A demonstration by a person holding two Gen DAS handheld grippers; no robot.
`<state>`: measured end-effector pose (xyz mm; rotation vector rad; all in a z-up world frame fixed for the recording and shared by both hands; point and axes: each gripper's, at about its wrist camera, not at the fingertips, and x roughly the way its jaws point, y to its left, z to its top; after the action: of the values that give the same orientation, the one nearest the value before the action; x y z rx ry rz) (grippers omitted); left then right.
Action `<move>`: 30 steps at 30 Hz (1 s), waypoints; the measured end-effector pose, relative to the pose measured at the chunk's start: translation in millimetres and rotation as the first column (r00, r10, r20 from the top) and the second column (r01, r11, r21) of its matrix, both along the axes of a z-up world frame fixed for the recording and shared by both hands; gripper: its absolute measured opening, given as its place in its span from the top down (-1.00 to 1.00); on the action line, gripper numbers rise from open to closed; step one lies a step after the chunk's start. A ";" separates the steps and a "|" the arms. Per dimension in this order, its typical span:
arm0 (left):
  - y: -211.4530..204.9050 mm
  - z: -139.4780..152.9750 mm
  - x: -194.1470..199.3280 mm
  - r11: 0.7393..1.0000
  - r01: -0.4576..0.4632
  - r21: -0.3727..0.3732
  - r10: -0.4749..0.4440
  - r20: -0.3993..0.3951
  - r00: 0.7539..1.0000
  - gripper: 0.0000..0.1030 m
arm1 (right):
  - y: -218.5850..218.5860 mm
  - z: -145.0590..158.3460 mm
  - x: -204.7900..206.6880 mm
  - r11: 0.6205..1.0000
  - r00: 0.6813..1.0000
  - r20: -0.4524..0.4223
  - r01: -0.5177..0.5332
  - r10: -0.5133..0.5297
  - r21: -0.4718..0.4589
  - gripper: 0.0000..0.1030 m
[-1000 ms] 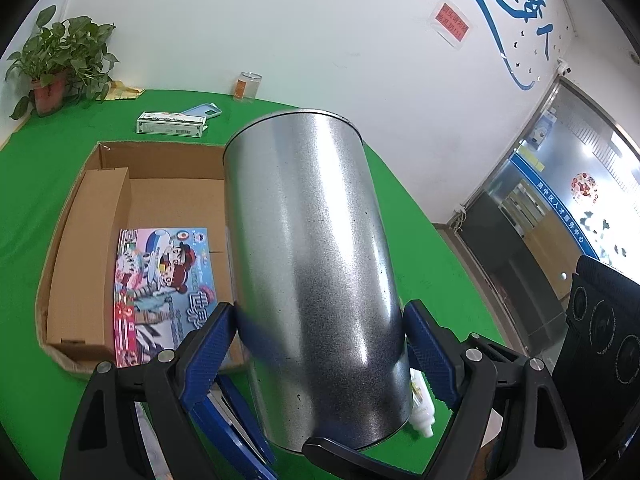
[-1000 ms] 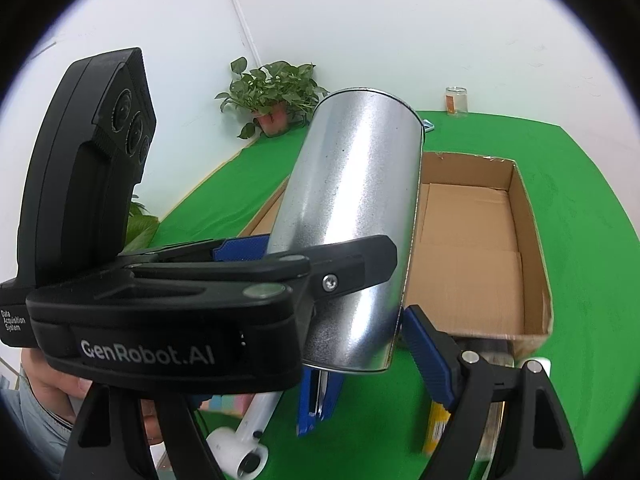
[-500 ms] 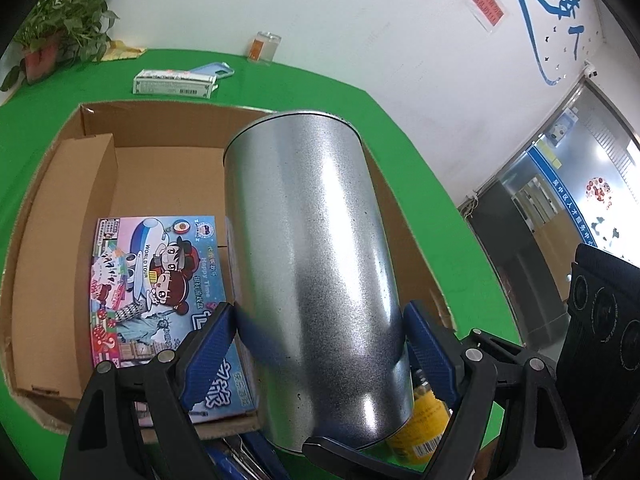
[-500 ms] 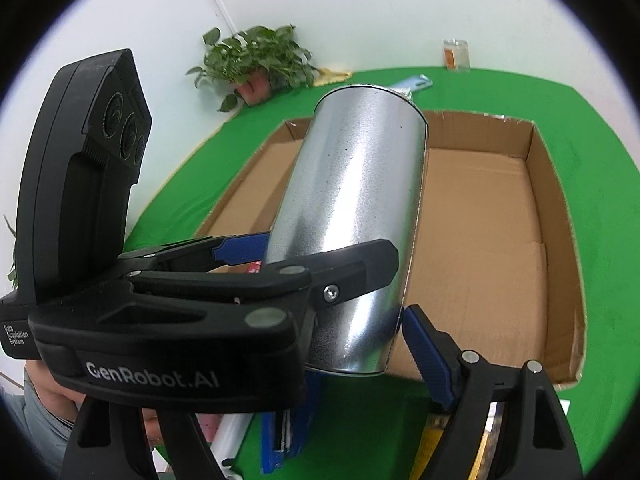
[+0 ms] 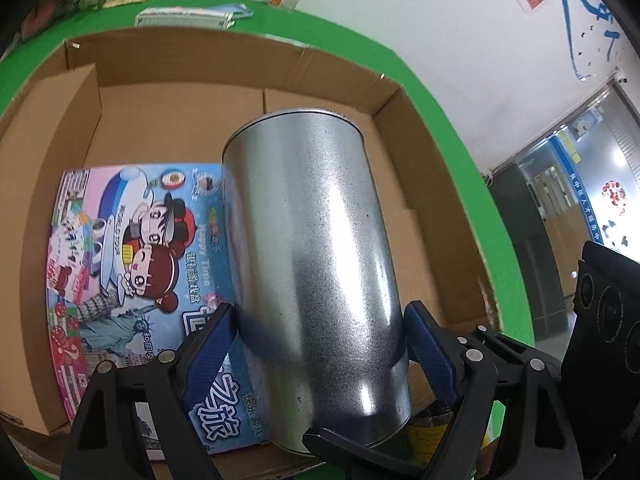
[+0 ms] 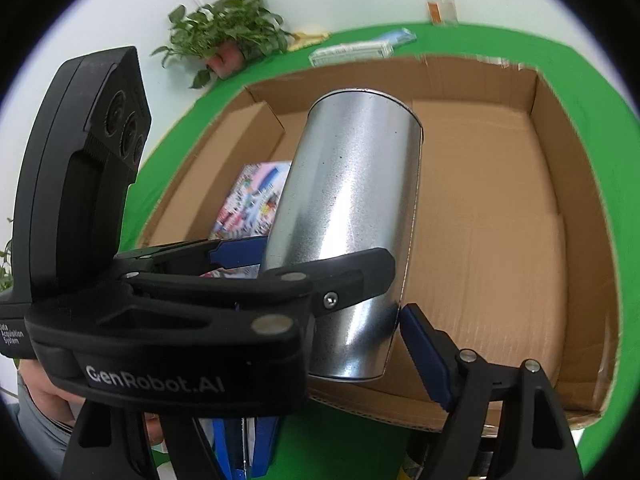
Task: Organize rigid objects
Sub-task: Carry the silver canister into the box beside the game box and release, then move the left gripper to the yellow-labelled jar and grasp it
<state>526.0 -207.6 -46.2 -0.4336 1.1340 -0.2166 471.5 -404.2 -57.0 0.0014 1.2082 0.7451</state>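
The can (image 5: 316,264) is clamped between the 2 blue pads (image 5: 210,344) of the left gripper (image 5: 316,344), its long axis running forward from the jaws, tilted over the box (image 5: 404,92). The right gripper (image 6: 332,320) is set wide about the can's base.

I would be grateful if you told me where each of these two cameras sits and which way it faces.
Left wrist view: on the left gripper, looking steeply down along its blue fingers at the metal can over the cardboard box with the game box; the right gripper's black body shows at right.
Right wrist view: on the right gripper, aimed down at the same can from the other side; the left gripper crosses the foreground, a hand at lower left.
Shared: can, cardboard box, game box, green table.
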 end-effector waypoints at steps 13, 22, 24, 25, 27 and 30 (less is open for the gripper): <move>8.2 25.3 -34.9 0.998 -0.048 0.033 0.046 0.058 0.997 -0.70 | 7.1 -16.4 -6.2 0.999 0.999 -0.014 0.040 -0.040 -0.036 -0.62; 16.8 73.1 -120.5 0.953 -0.196 0.232 0.124 0.292 0.948 -0.83 | -23.9 30.4 -35.2 0.992 0.976 0.179 0.125 -0.123 -0.003 -0.62; 15.0 81.2 -140.4 0.937 -0.250 0.245 0.155 0.351 0.924 -0.92 | -38.0 51.0 -55.6 0.986 0.934 0.317 0.165 -0.164 0.024 -0.35; 15.2 84.5 -148.8 0.936 -0.257 0.241 0.156 0.371 0.915 -0.90 | -41.1 55.7 -61.2 0.984 0.918 0.356 0.177 -0.176 0.032 -0.20; 16.2 89.5 -165.4 0.939 -0.259 0.225 0.154 0.399 0.904 -0.16 | -53.4 66.2 -79.5 0.973 0.869 0.440 0.223 -0.226 0.059 0.01; 13.7 87.5 -178.5 0.936 -0.266 0.229 0.173 0.359 0.917 0.79 | -74.6 74.8 -97.2 0.961 0.828 0.488 0.241 -0.276 0.134 -0.39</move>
<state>347.4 -194.0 41.3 -0.2619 0.7577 0.0676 374.3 -478.8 17.8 0.0247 0.6606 0.4999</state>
